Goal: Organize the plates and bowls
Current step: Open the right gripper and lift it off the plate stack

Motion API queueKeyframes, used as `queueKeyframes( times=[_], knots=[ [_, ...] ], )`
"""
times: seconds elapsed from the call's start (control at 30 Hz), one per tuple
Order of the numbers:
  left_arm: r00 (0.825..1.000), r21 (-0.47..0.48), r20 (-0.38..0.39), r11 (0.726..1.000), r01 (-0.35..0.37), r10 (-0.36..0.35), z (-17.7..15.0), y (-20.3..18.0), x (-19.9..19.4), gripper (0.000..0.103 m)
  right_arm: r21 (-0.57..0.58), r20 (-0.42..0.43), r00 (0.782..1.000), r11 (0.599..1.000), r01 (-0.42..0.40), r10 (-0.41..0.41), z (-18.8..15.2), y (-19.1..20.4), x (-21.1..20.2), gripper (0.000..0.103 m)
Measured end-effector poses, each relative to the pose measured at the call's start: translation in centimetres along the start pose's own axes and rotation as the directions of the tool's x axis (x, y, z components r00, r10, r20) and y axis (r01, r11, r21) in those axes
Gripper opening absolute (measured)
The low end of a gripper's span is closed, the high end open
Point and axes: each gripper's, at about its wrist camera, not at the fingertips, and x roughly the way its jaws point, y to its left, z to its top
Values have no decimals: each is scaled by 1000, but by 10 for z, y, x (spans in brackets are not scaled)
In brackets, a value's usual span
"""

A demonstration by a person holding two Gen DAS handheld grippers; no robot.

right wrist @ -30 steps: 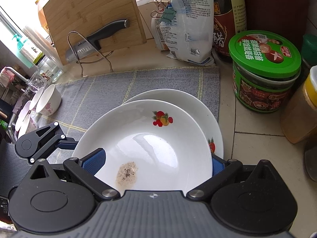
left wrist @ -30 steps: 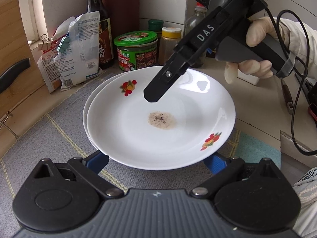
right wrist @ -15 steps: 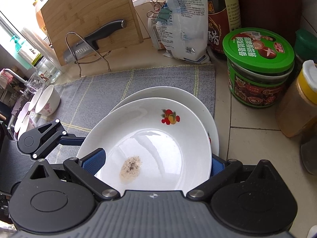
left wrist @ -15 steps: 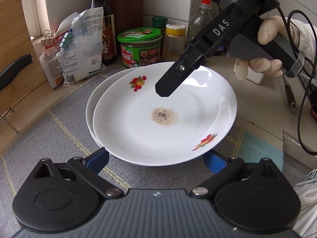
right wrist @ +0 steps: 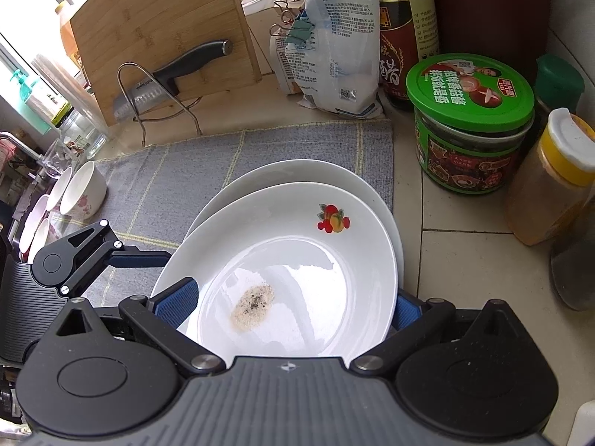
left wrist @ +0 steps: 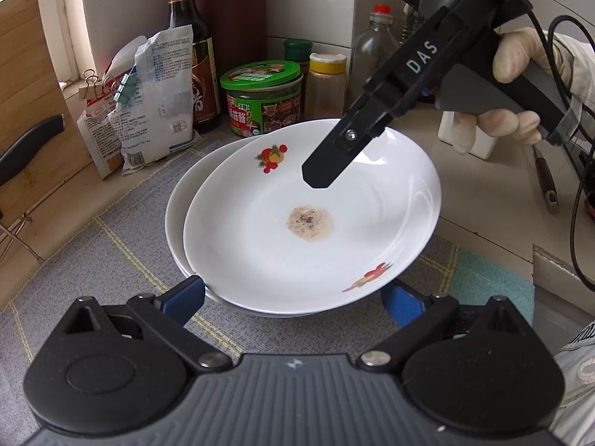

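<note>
My right gripper (right wrist: 293, 306) stands wide open at the bottom of its own view, its blue pads either side of the top plate's (right wrist: 282, 260) near rim; I cannot tell whether they touch it. In the left wrist view a gloved hand (left wrist: 520, 85) at upper right holds it, one black finger (left wrist: 334, 160) reaching over the plate's far side. My left gripper (left wrist: 293, 297) is also spread wide at the bottom of its frame, pads flanking the near edge of the same plate (left wrist: 260, 252), with nothing gripped as far as I can see.

That white plate carries fruit decals and a brownish speckled smear (left wrist: 310, 223) at its centre. It sits tilted and offset on a second white plate (right wrist: 297, 174), both on a grey cloth mat (right wrist: 223, 160) mid-frame.

Beyond, upper right in the right wrist view, stand a green-lidded jar (right wrist: 470, 122), a yellow-capped spice jar (right wrist: 554, 178) and a dark sauce bottle (right wrist: 403, 29). Small bowls (right wrist: 83, 189) sit at the left edge, a knife (right wrist: 174, 78) on a rack before a wooden board (right wrist: 167, 26) upper left.
</note>
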Motion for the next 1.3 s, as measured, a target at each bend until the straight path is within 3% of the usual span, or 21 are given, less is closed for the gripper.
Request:
queueKeyframes(
  times=[0.67, 1.1, 1.3],
  knots=[
    [998, 25, 51, 999, -36, 34, 1, -8, -5, 101, -16, 3, 1000, 999, 29, -29, -11, 8, -7, 103],
    [993, -3, 99, 998, -63, 63, -6, -11, -16, 102, -87, -11, 993, 990, 113, -114, -17, 18, -9, 103],
    [989, -23, 126, 997, -76, 78, -10, -12, -25, 102, -146, 53, 987, 977, 156, -150, -21, 25, -21, 103]
  ],
)
